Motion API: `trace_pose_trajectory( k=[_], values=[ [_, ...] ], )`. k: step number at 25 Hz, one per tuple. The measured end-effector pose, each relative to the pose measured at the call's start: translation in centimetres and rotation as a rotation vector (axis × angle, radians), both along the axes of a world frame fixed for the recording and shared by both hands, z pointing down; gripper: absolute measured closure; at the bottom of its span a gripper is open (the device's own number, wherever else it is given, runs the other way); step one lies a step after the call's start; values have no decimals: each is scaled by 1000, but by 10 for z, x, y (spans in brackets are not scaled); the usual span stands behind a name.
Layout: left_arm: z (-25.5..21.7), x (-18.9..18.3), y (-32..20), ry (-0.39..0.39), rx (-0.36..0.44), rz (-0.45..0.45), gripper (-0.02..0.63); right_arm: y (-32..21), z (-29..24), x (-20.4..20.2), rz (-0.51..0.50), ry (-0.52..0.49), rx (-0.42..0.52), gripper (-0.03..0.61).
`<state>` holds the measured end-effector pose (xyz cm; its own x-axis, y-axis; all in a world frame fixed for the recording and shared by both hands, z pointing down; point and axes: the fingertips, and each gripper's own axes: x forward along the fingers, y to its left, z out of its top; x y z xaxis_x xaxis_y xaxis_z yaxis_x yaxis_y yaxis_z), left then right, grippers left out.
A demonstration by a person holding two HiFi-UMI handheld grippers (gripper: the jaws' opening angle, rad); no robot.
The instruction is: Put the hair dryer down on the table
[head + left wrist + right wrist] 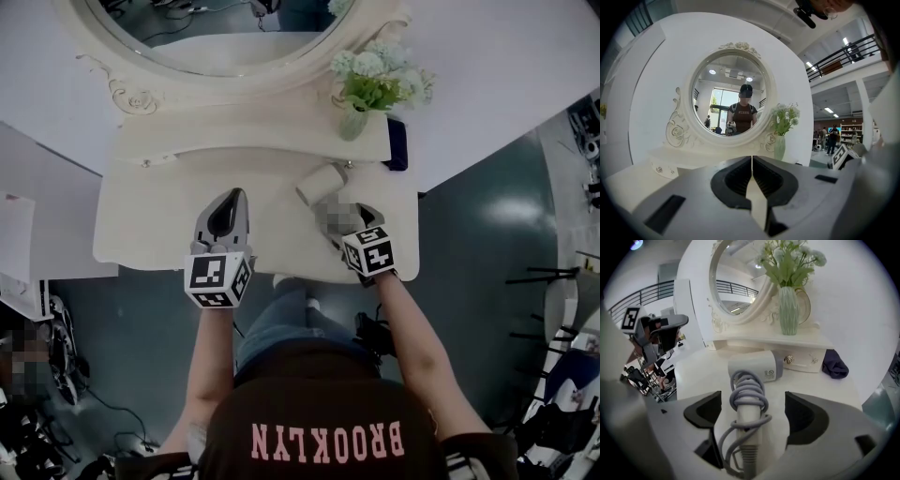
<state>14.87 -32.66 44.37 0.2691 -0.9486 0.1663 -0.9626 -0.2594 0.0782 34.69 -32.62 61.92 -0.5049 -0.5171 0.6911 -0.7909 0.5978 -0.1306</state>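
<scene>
The pale hair dryer lies on the white dressing table, with its barrel pointing toward the mirror and its grey cord wound round the handle. My right gripper is open. The handle sits between the jaws with a gap on each side. In the head view the hair dryer rests right of the table's middle, just ahead of the right gripper. My left gripper hovers over the table's left half, and in its own view the left gripper is shut with nothing in it.
An oval mirror in a carved frame stands at the back. A green vase of flowers sits on the raised shelf, with a dark cloth beside it at the right end. The table's front edge is close to my body.
</scene>
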Motion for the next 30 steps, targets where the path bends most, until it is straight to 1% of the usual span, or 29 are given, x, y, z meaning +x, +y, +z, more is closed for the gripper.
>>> trace_pose_trajectory(
  k=[3, 7, 8, 10, 11, 12, 13, 14, 17, 21, 25, 30],
  values=[
    [1, 7, 14, 2, -4, 0, 606, 3, -18, 3, 5, -26, 48, 195],
    [-1, 16, 35, -3, -1, -1, 606, 14, -48, 3, -18, -59, 122, 199],
    [-3, 18, 39, -3, 3, -1, 606, 16, -56, 3, -19, -69, 144, 220],
    [-5, 22, 48, -1, 11, 3, 606, 19, -74, 6, -13, -92, 200, 377],
    [-5, 23, 51, -1, 14, 6, 606, 20, -83, 7, -7, -104, 229, 404],
    [-5, 24, 55, -2, 15, 7, 606, 21, -91, 10, 5, -110, 258, 449],
    [-5, 24, 59, -4, 17, 7, 606, 23, -99, 13, 20, -109, 289, 538],
    [-5, 24, 63, -8, 18, 6, 606, 25, -106, 16, 29, -105, 320, 578],
    [-8, 23, 73, -9, 24, 3, 606, 36, -126, 19, 17, -96, 401, 578],
    [-14, 22, 80, -9, 39, 4, 606, 52, -152, 18, 9, -113, 466, 579],
    [-26, 23, 83, -5, 72, 7, 606, 66, -177, 21, 32, -127, 529, 580],
    [-53, 27, 88, -12, 143, 27, 606, 84, -214, 28, 84, -158, 619, 580]
  ],
)
